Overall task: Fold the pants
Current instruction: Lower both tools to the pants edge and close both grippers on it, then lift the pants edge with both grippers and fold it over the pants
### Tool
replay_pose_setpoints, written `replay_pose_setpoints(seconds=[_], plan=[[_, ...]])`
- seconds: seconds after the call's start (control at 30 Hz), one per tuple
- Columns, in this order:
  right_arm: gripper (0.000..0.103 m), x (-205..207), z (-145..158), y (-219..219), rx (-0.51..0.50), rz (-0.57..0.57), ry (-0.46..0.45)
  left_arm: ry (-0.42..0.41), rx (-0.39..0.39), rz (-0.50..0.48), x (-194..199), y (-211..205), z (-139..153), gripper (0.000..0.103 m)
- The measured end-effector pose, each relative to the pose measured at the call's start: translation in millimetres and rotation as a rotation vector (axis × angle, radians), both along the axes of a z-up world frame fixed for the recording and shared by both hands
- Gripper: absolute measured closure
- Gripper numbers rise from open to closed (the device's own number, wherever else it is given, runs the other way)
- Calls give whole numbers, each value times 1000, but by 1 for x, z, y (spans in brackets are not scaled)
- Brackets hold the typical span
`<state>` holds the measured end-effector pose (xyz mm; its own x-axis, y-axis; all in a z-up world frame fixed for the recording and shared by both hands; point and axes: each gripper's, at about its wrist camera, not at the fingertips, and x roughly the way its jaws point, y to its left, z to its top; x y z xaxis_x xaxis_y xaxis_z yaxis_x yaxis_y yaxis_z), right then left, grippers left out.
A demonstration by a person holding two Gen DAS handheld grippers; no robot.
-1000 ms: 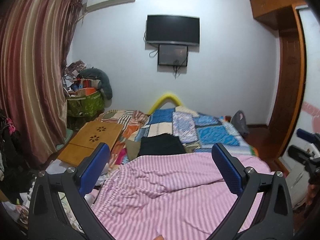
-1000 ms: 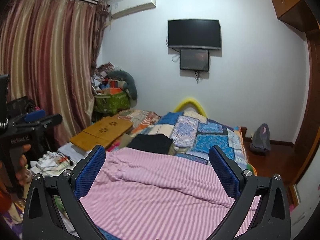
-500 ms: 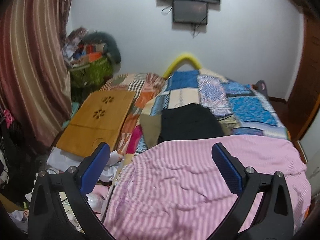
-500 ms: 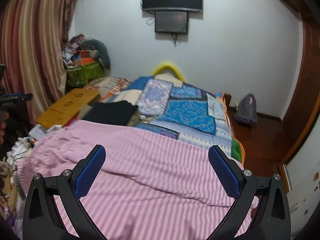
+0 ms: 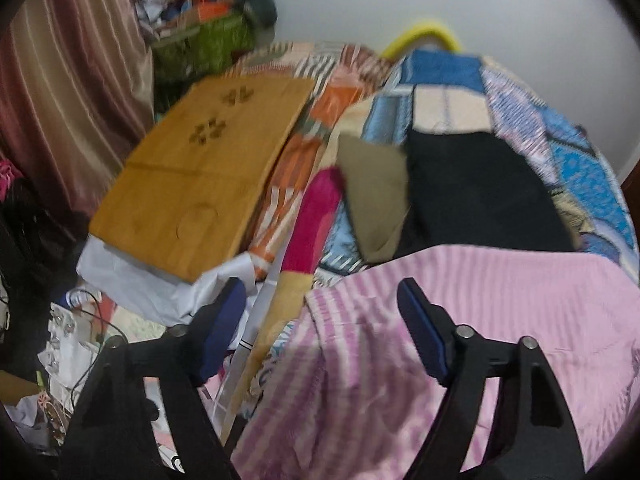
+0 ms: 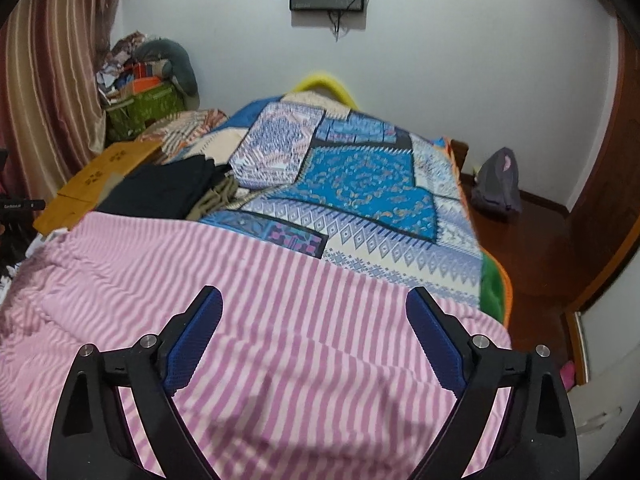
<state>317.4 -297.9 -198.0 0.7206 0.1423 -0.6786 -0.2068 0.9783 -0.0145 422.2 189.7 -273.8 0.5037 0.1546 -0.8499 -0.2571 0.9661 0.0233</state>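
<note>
Pink-and-white striped pants [image 5: 500, 320] lie spread across the near end of the bed, also filling the lower right wrist view [image 6: 260, 300]. My left gripper [image 5: 320, 316] is open and empty, hovering over the pants' left edge at the bed's side. My right gripper [image 6: 314, 328] is open and empty above the right part of the pants. A folded black garment [image 5: 476, 192] and an olive one [image 5: 376, 188] lie just beyond the pants; the black one also shows in the right wrist view [image 6: 160, 192].
A patchwork quilt [image 6: 360, 176] covers the bed. A wooden lap desk [image 5: 200, 176] leans at the bed's left over white bags and floor clutter [image 5: 68, 340]. A striped curtain [image 5: 60, 80] hangs left. A grey backpack [image 6: 496, 184] sits on the wooden floor right.
Both grippers have tilted down and moved closer to the pants. The left one swung left toward the pants' edge; the right one moved right. Both stay open.
</note>
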Motion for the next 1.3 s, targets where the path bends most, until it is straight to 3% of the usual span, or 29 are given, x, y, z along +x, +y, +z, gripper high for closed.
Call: replay_pose_setpoints(seconds=[0.13,0.4,0.53,0.63,0.73,0.83,0.9,0.97,1.1,1.3], plan=[[12,29,-24,6,-16,30,46,91,-31,3,18,13,-33,36],[14,79,-62,19,-57,106,144,236,-86,-21,35,16,-79,36],[17,100,-78,22,-97,138,173,245,-81,-15,38,15,-87,36],[27,111,-90,24,-79,168,223,242,-60,-21,38,12,-87,43],[37,109,-93,20,-28,186,223,236,-28,-36,39,6,-83,66],[57,101,-92,24,-22,199,202,234,-1,-44,39,0,-81,70],[83,98,-90,29,-33,214,194,221,42,-44,39,-5,-77,73],[94,97,-88,34,-50,225,189,190,87,-40,37,-8,-70,76],[97,100,-85,36,-79,217,161,127,156,-23,41,-6,-48,78],[97,110,-67,26,-13,134,102,61,150,-8,51,-5,-14,79]])
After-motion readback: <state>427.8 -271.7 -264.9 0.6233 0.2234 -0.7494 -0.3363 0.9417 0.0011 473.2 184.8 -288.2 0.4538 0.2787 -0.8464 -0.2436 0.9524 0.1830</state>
